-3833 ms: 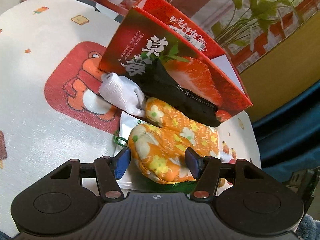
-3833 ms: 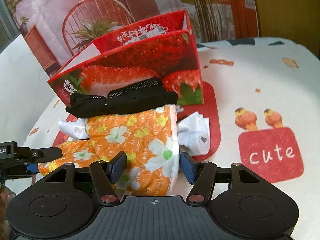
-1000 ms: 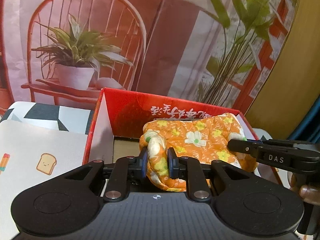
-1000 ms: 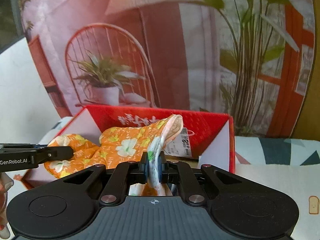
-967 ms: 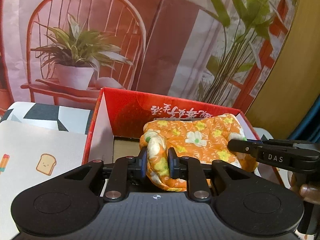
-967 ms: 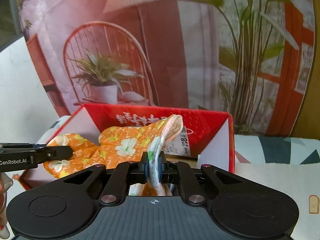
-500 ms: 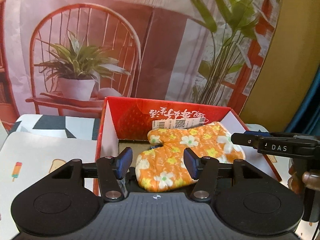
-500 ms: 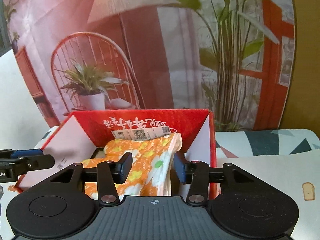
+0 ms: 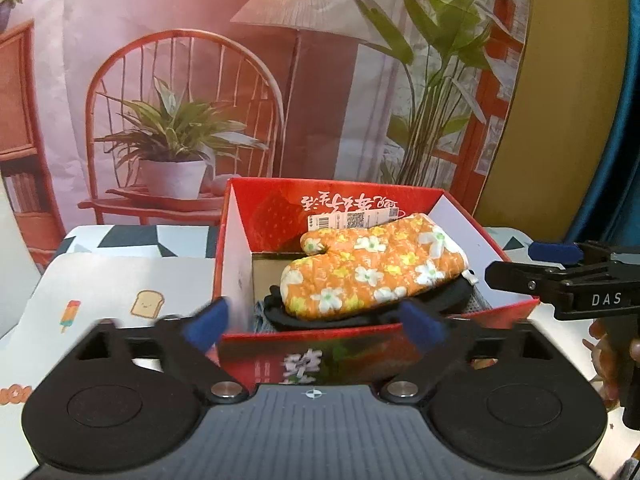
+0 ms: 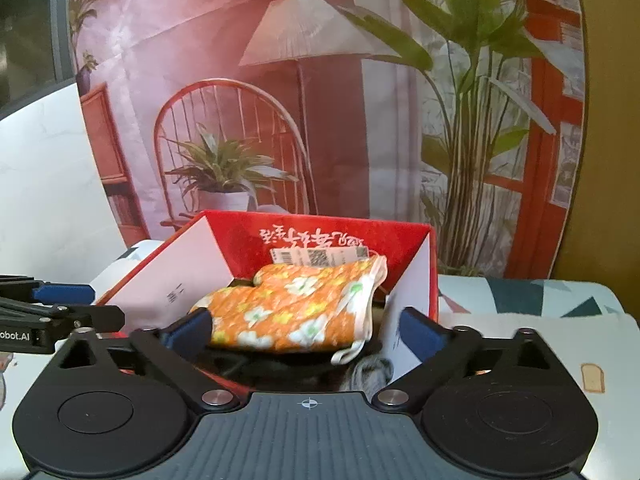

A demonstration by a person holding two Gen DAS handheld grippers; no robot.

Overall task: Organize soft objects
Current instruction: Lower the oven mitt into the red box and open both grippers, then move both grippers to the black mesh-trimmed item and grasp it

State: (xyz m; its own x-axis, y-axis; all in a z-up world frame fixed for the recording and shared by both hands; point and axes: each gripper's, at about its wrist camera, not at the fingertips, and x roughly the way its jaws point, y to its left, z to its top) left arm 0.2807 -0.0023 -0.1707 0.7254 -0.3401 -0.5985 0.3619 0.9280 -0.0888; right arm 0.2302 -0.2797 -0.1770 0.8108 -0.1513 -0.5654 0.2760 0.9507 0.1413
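The orange flower mitt (image 9: 372, 266) lies inside the red box (image 9: 240, 240), in the middle of the left wrist picture. It rests on top of a black cloth (image 9: 448, 300) that pokes out under it, and a bit of grey cloth (image 10: 370, 368) shows under that in the right wrist picture. A white sticker with bar codes (image 9: 352, 220) sits on the far wall of the box, just behind the mitt.

The left gripper (image 9: 316, 326) is at the bottom of its picture. Its jaws are opening wide and nothing is pinched between them. Its blue pads (image 9: 206, 322) are blurry and stand on each side of the box's near wall, not touching the mitt.

The right gripper (image 10: 306, 330) is at the bottom of its picture too. Its jaws are opening wide as well. The mitt shows between the blue pads (image 10: 418, 330), but they do not press on it, so it is let go.

The box stands on a white tablecloth (image 9: 120, 280) with a little toast picture and an ice pop picture on the left side. Behind it hangs a backdrop (image 10: 320, 80) with a painted red chair, a lamp and green plants
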